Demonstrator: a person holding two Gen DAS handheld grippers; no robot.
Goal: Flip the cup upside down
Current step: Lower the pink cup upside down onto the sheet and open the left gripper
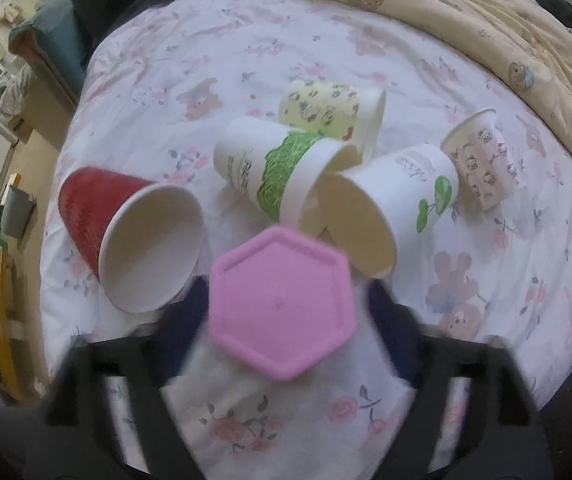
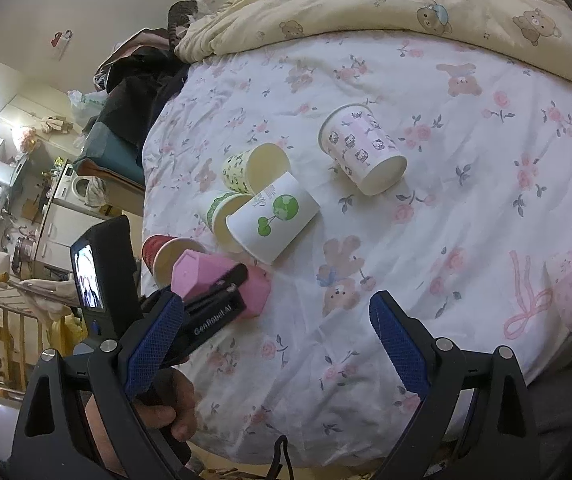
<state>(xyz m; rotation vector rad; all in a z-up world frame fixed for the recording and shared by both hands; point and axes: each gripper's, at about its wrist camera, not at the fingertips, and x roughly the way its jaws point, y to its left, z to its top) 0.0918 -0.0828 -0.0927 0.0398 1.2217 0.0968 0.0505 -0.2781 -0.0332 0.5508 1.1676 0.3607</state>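
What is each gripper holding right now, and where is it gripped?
The left gripper holds the pink hexagonal cup by its side walls, base toward its camera. The right gripper is open and holds nothing.

Your left gripper points out over the bed, its two blue-padded fingers closed against the sides of a pink hexagonal cup, whose flat base faces the left wrist camera. In the right wrist view, your left hand wraps the handle of that gripper near the bed's near edge. Your right gripper hangs above the near edge with its jaws spread wide, nothing between the blue pads.
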